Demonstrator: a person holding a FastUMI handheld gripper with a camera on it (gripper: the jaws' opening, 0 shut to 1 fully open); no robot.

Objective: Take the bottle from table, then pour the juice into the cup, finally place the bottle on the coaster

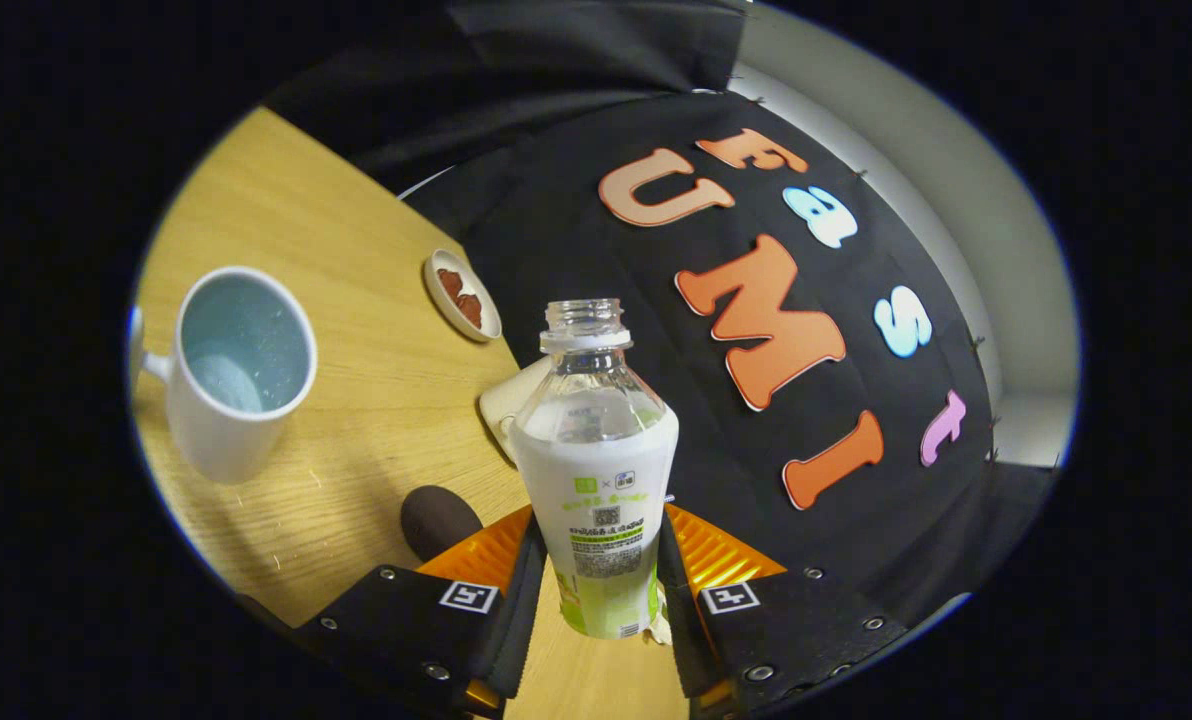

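A clear, uncapped bottle (596, 450) with a white and green label stands between my two fingers, and the gripper (601, 590) is shut on its lower body. The bottle is held upright above the wooden table (356, 400). A white mug (236, 370) with a pale blue inside stands beyond the fingers to the left, handle pointing away from the bottle. A pale square coaster (504, 405) lies on the table just behind the bottle, mostly hidden by it.
A small white dish (462, 295) with something reddish-brown in it sits near the table's far edge. A dark brown rounded object (439, 520) lies on the table by my left finger. The booth's black cloth wall rises behind the table.
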